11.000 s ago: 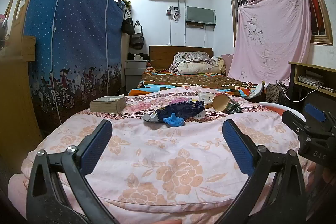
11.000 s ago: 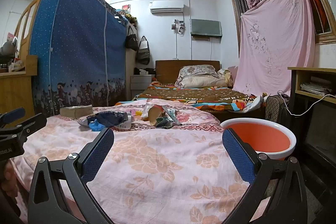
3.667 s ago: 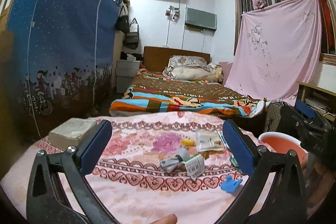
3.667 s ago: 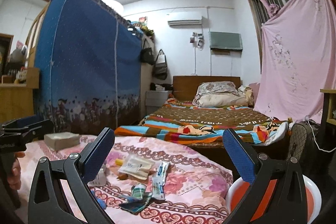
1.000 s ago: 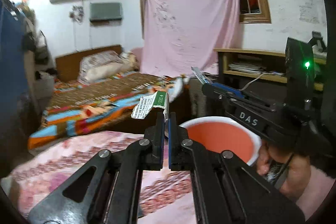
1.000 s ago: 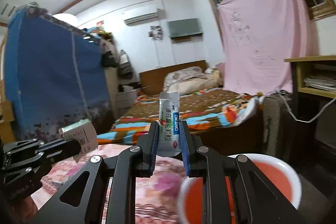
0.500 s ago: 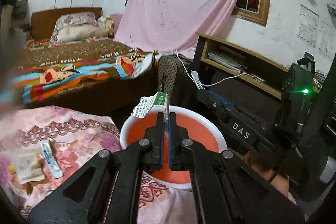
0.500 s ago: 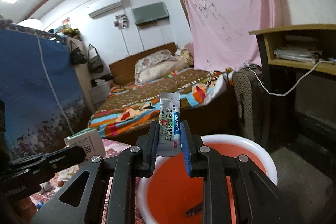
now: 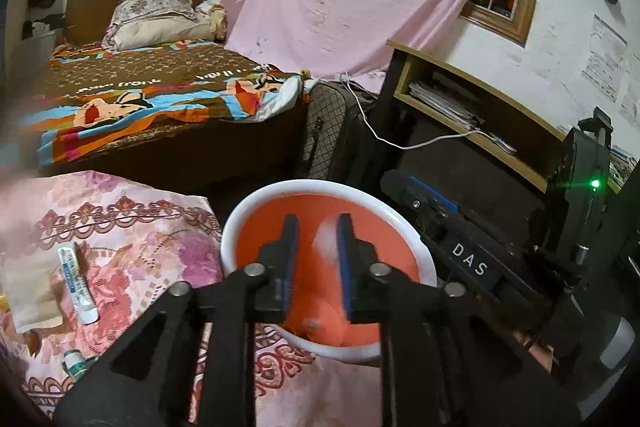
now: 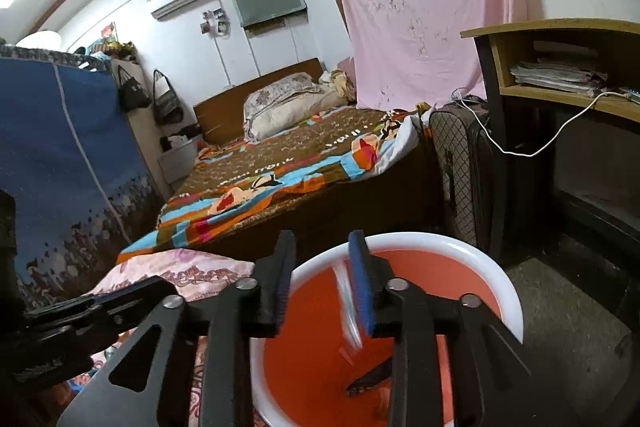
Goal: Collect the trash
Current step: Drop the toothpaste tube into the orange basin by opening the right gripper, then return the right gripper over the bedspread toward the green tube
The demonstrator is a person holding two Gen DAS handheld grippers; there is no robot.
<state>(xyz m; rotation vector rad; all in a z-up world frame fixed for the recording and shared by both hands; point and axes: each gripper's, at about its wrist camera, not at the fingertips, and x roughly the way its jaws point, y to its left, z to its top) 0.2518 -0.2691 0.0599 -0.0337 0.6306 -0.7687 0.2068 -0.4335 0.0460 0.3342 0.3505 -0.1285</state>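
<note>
Trash drops from both tools at once: each hangs over the basin [image 9: 248,223] so a released piece lands inside. The left tool [image 9: 317,259] is spreading, a blurred white scrap [image 9: 326,245] loose between its pads; the right tool [image 10: 322,279] is spreading too, its sachet [image 10: 347,307] slipping beside the right-hand pad. More litter, a tube [image 9: 76,281] among it, lies on the bed [image 9: 132,227] left of the left tool.

Home bedroom: bed [image 9: 160,99], pillow [image 9: 156,15]
</note>
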